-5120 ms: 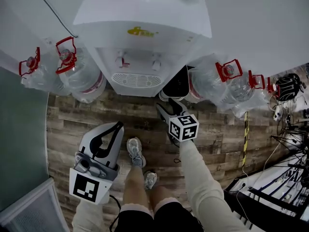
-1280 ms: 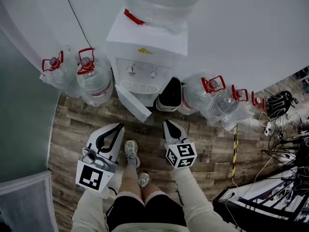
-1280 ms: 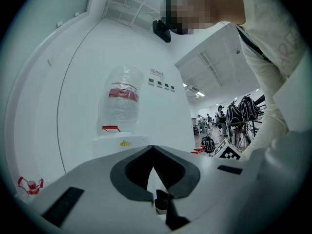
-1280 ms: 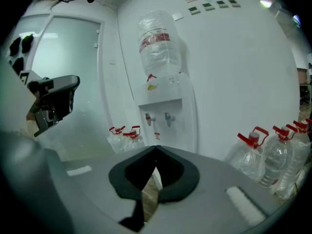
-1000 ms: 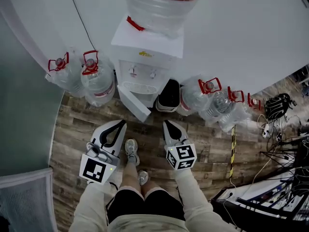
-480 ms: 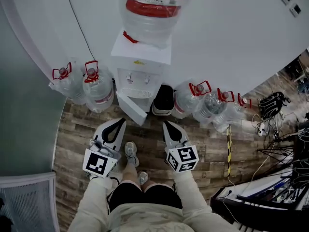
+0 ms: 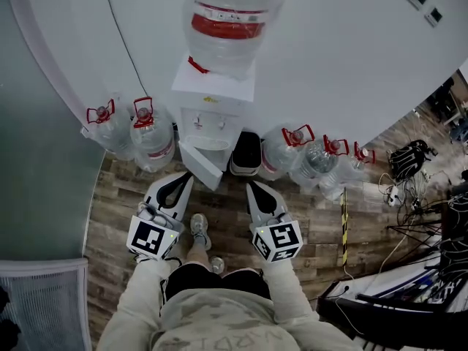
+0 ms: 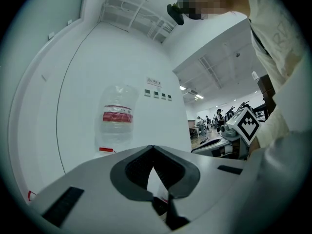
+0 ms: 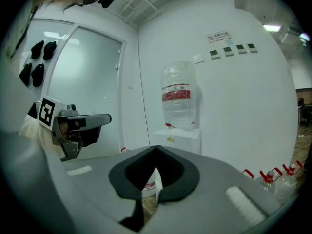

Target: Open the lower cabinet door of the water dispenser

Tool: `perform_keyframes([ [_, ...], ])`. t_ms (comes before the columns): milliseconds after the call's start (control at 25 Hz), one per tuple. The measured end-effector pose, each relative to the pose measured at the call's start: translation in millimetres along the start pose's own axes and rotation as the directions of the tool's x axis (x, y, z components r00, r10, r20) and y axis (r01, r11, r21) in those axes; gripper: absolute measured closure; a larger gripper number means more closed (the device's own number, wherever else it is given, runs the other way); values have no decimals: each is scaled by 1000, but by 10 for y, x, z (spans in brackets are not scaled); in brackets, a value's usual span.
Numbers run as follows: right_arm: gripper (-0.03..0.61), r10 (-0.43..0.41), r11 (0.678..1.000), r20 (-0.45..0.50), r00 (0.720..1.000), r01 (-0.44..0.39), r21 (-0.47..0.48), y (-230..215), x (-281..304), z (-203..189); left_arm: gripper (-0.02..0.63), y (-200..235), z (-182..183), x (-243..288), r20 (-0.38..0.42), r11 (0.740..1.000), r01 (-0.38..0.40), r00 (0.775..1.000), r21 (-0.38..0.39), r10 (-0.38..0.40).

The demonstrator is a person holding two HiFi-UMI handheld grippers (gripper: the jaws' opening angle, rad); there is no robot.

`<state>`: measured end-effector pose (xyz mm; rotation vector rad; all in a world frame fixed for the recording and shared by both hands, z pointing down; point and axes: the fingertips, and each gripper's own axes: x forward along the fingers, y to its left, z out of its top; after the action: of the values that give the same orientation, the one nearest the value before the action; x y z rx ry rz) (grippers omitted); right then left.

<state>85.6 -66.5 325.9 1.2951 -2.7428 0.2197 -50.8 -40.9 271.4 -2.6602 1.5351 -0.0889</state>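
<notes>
**Backed Off With the Door Already Open**

Found the lower cabinet door (image 7: 199, 165) swung out from the foot of the water dispenser (image 7: 213, 104), angled leftward over the wooden floor (image 7: 219, 214). Contrasted with five seconds earlier: no panel jutting out then, and the right gripper (image 7: 251, 187) reaching in low beside the cabinet. Stood taller and farther off than a second before, bringing the big bottle (image 7: 230, 20) on top fully into the head view. Held the left gripper (image 7: 187, 175) and the right one raised, roughly level, well apart from the door. Kept both clenched on nothing, pads meeting tip to tip in each gripper view. Judged the opening done, with only the withdrawal left to finish.
</notes>
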Motion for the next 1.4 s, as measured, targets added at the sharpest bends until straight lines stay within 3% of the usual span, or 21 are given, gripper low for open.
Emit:
perform_keyframes([
  [720, 571, 19, 994, 79, 997, -10, -107, 234, -310, 630, 615, -162, 591, -155, 65, 1000, -12, 998, 12, 11],
  [1400, 571, -11, 996, 152, 988, 24, -82, 303, -556, 846, 615, -296, 807, -281, 94, 1000, -6, 996, 26, 4],
])
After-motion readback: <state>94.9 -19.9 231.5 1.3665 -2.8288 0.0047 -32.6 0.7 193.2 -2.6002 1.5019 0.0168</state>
